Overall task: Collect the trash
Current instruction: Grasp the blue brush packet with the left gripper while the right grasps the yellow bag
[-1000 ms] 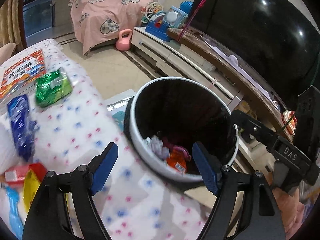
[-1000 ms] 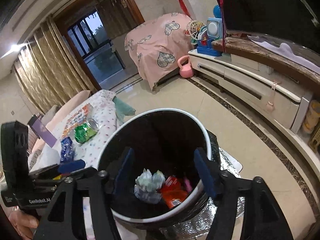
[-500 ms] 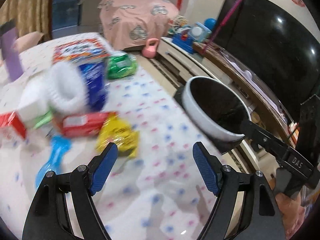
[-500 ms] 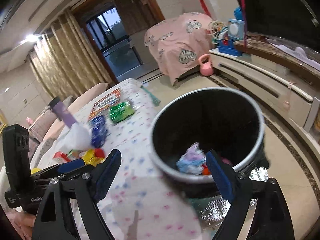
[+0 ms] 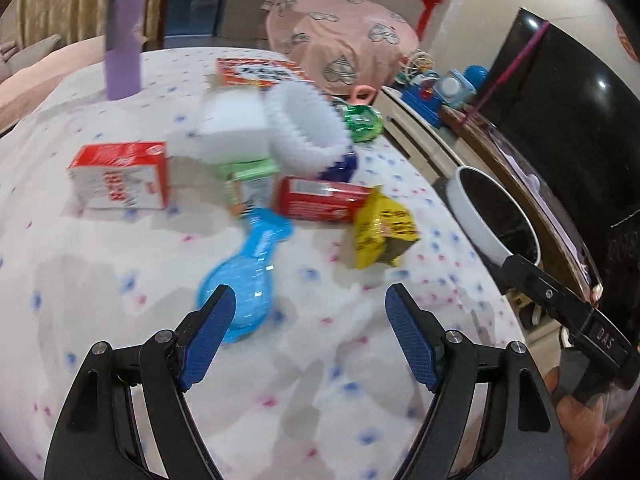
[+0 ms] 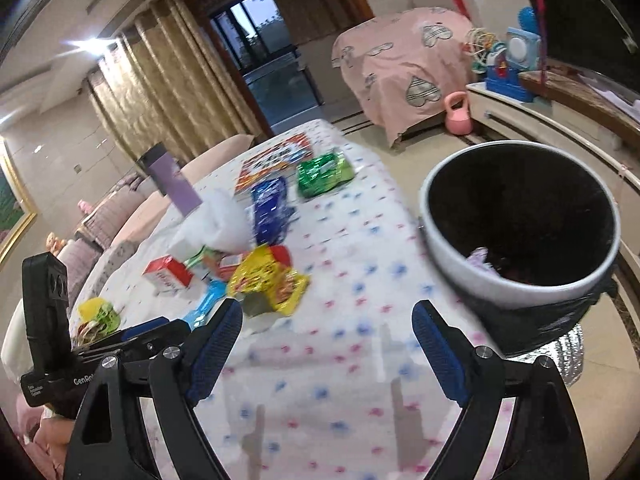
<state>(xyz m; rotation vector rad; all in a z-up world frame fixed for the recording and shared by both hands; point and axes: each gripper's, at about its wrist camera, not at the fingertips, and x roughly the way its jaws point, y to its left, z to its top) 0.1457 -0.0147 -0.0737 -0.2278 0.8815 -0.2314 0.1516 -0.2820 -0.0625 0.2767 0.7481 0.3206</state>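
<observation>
Trash lies on the dotted white tablecloth (image 5: 120, 300): a yellow wrapper (image 5: 382, 232) (image 6: 266, 284), a red packet (image 5: 320, 200), a red-and-white carton (image 5: 120, 180), a blue plastic scoop (image 5: 248, 276), a green packet (image 5: 364, 122) (image 6: 324, 174) and a blue packet (image 6: 270, 206). The white-rimmed bin (image 5: 496, 220) (image 6: 520, 216) with a black liner stands at the table's right edge, with some trash inside. My left gripper (image 5: 310, 320) is open and empty above the cloth, just before the scoop. My right gripper (image 6: 326, 334) is open and empty, between the wrapper and the bin.
A purple tumbler (image 5: 122, 44), a white fluted bowl (image 5: 306, 132), a white box (image 5: 234, 120) and a printed booklet (image 5: 260, 72) stand further back. A TV cabinet (image 6: 560, 128) with toys and a pink kettlebell (image 6: 458, 114) lie beyond the bin.
Both grippers have swung left from over the bin to over the table. The left one now faces the pile of packets. Both stayed open and empty.
</observation>
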